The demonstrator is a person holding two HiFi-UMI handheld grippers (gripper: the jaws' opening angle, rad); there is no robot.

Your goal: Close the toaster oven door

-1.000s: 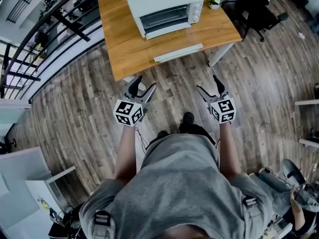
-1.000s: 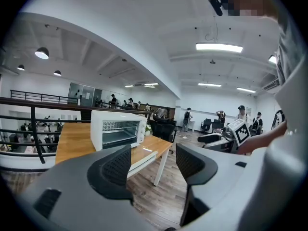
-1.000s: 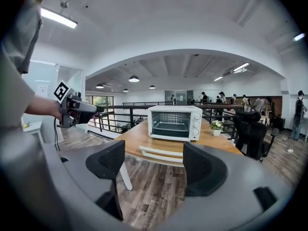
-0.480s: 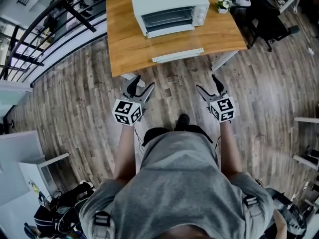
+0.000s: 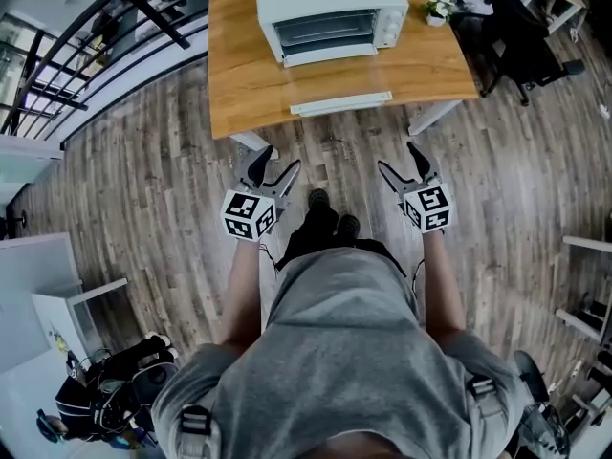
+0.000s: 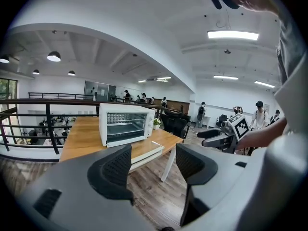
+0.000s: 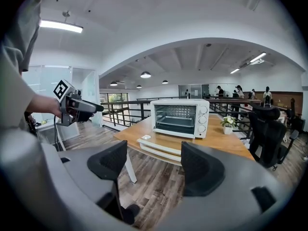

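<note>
A white toaster oven (image 5: 330,3) stands on a wooden table (image 5: 239,75), its glass door (image 5: 339,84) folded down flat towards me, handle at the table's front edge. Both grippers hang over the floor, short of the table. My left gripper (image 5: 275,161) is open and empty. My right gripper (image 5: 398,159) has wide jaws that are closing, with nothing between them. In the left gripper view the oven (image 6: 126,124) and door (image 6: 147,150) lie ahead beyond the jaws. In the right gripper view the oven (image 7: 179,118) and door (image 7: 161,146) are ahead.
A small potted plant (image 5: 439,10) sits at the table's right corner, beside a black office chair (image 5: 516,36). A black railing (image 5: 105,36) runs along the far left. White table legs (image 5: 430,115) stand under the front edge. My feet (image 5: 325,213) are on wood flooring.
The view has shifted so the table and oven sit more centred and higher in frame. One foot has stepped forward. Both grippers keep the same pose in front of me.
</note>
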